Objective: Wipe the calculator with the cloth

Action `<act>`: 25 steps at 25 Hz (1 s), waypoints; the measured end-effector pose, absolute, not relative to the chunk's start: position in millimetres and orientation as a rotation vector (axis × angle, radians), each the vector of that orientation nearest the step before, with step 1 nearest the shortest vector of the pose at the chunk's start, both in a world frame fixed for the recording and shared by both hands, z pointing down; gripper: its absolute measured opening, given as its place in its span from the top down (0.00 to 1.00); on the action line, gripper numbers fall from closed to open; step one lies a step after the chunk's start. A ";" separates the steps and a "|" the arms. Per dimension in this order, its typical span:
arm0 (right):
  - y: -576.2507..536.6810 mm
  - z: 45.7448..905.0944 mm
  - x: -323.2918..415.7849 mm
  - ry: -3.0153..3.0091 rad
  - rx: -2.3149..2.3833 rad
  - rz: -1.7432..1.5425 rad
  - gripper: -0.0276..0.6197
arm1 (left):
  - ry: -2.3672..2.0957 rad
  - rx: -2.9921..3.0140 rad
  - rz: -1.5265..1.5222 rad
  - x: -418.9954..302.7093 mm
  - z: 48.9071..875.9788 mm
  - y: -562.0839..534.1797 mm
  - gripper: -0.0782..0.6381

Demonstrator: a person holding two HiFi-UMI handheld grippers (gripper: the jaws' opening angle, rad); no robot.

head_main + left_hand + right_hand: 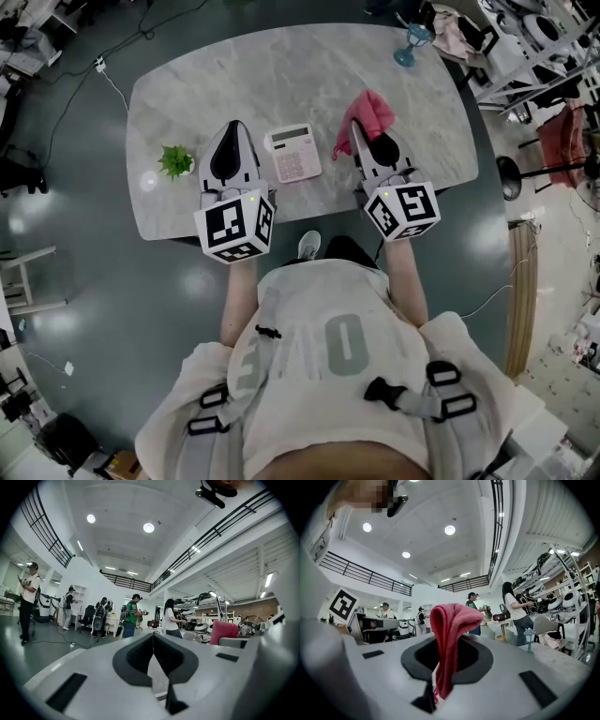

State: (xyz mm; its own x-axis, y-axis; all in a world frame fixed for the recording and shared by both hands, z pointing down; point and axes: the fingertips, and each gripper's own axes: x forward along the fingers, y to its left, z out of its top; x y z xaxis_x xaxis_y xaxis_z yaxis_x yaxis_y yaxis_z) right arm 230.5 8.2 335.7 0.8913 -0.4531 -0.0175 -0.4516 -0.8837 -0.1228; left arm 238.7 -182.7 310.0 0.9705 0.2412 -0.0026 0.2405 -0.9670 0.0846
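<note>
Head view: right claw (360,136) grips pink cloth (373,111); left claw (234,128) closed, empty.

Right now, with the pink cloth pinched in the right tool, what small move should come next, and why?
Probably shift the right tool leftward and down so the cloth lands on the calculator. The cloth is gripped but sits to the calculator's right, not touching it. The left tool is shut and empty.
</note>
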 end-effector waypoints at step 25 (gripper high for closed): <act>6.2 338.9 299.4 0.894 -2.865 -0.030 0.87 | 0.324 3.033 0.139 293.0 340.8 -180.3 0.86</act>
State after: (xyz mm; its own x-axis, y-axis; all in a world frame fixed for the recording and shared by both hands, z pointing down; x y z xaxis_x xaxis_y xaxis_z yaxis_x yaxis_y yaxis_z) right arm 299.4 6.2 338.9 0.8232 -0.5672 -0.0224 -0.5644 -0.8136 -0.1396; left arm 293.0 -180.3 340.8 0.9733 0.2146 0.0810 0.2065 -0.9736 0.0976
